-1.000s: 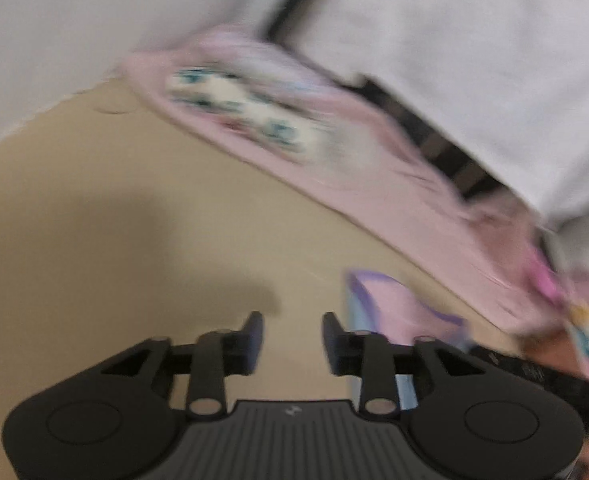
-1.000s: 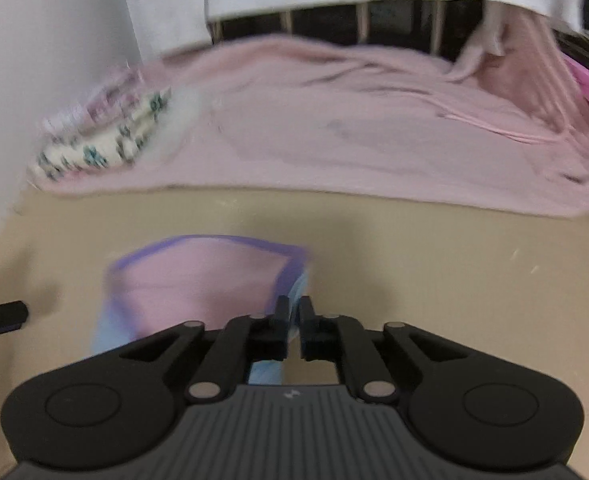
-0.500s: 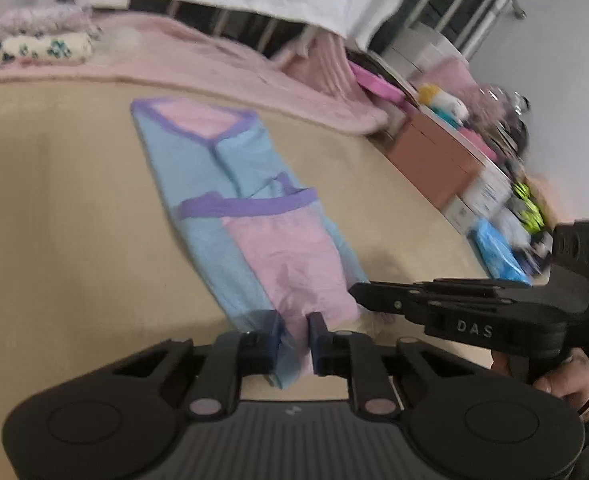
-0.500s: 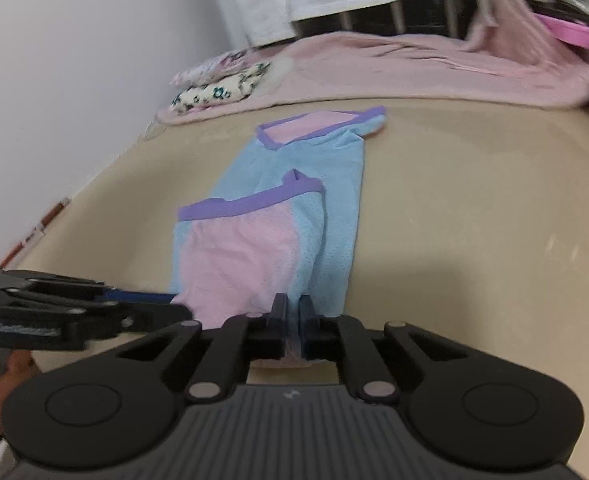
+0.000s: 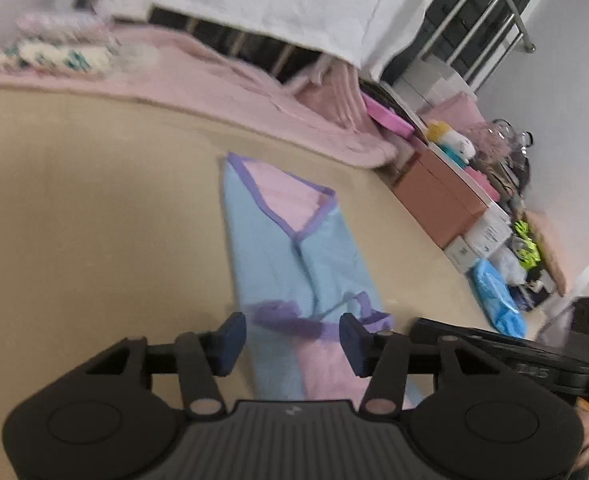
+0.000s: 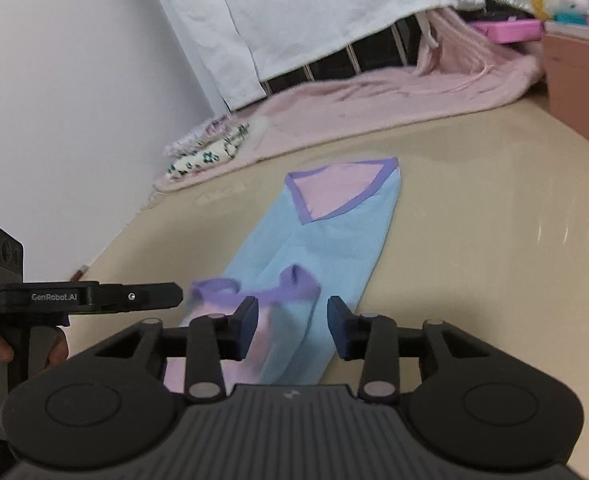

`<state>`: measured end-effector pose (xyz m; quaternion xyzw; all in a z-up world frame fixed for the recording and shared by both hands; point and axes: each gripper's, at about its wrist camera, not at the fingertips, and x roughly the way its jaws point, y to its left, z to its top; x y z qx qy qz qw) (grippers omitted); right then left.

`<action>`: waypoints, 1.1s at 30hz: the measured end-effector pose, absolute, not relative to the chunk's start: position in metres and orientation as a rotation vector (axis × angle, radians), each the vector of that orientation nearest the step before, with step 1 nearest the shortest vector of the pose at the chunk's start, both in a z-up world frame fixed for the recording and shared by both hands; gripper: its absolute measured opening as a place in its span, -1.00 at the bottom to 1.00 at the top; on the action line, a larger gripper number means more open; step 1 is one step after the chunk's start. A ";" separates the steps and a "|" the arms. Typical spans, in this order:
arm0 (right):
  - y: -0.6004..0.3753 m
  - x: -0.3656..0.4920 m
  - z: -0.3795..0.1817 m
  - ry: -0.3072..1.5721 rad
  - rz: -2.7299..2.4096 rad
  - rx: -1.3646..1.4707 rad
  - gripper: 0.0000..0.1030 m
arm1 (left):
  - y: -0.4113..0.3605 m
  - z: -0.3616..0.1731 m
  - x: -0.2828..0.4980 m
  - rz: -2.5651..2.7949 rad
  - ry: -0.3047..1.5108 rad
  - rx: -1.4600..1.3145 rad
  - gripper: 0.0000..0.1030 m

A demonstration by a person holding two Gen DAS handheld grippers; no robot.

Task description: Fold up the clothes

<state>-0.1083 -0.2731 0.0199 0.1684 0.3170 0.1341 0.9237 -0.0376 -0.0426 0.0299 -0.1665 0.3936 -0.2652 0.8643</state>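
A beige tabletop carried a pink blanket along its far edge, under a hanging white cloth. Near the middle lay the garment, a light blue and pink top with purple trim, folded into a long strip running from far to near. The left gripper and the right gripper hovered side by side over its near end, the left one's body showing at the right camera's left. Both had just been opening; their jaws stood spread, the fabric below lying loose. Small folded floral cloths sat at the far left.
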 end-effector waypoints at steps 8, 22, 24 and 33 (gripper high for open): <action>-0.264 -0.091 0.004 0.690 0.360 0.397 -0.86 | -0.043 0.024 -0.033 -0.595 0.818 -0.431 -0.89; -0.258 -0.101 0.022 0.602 0.177 0.262 -0.59 | -0.037 0.022 -0.022 -0.526 0.757 -0.433 -0.41; -0.263 -0.114 0.028 0.558 0.182 0.260 -0.42 | -0.030 0.027 -0.042 -0.582 0.742 -0.408 -0.38; -0.217 -0.148 0.013 0.658 0.337 0.046 -0.42 | -0.049 0.017 -0.105 -0.594 0.771 -0.174 -0.40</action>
